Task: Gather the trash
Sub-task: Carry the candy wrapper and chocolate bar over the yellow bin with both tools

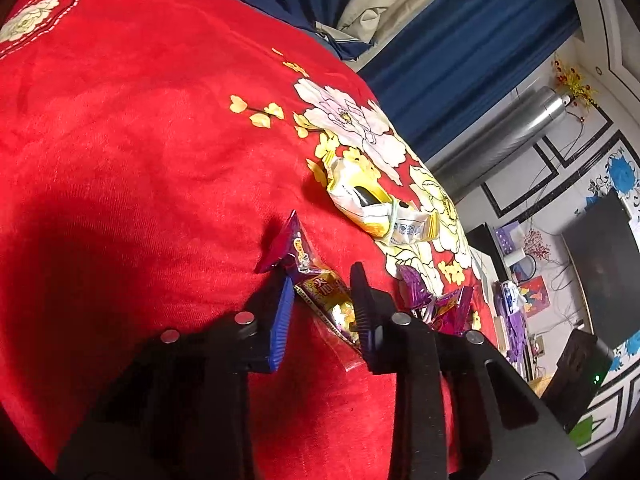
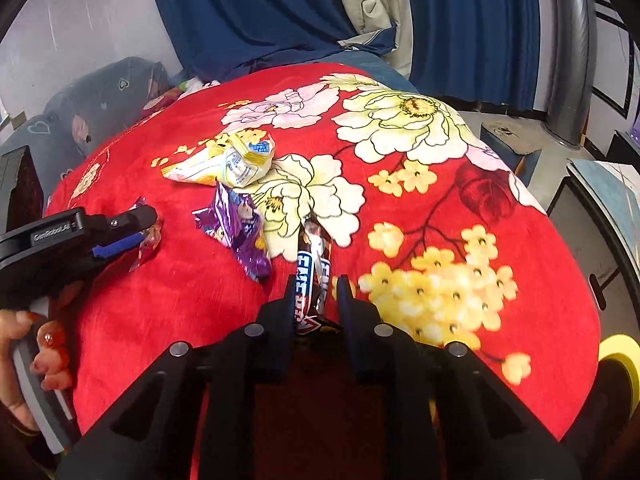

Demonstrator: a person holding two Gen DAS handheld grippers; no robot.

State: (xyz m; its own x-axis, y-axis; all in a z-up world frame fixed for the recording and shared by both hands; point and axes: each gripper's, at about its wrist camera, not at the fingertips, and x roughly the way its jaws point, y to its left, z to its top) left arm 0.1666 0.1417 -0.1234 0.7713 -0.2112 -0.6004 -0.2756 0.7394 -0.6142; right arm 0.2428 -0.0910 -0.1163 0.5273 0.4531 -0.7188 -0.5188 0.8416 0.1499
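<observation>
Several snack wrappers lie on a red flowered blanket [image 1: 120,140]. My left gripper [image 1: 320,276] straddles a magenta and gold wrapper [image 1: 320,292]; its jaws stand a little apart on either side, not pressed on it. It also shows in the right wrist view [image 2: 136,228] at the left. My right gripper [image 2: 314,284] straddles a brown, blue and white bar wrapper [image 2: 314,264], jaws close beside it with small gaps. A yellow and white packet [image 1: 368,200] [image 2: 224,164] and a purple wrapper [image 2: 236,228] [image 1: 424,300] lie between the grippers.
The blanket [image 2: 480,220] drops off at the right edge toward a tiled floor. Blue curtains [image 2: 260,12] hang behind. A silver pipe [image 1: 520,120], a black box [image 1: 604,272] and cables are on the floor. A grey pillow [image 2: 100,100] is at the back left.
</observation>
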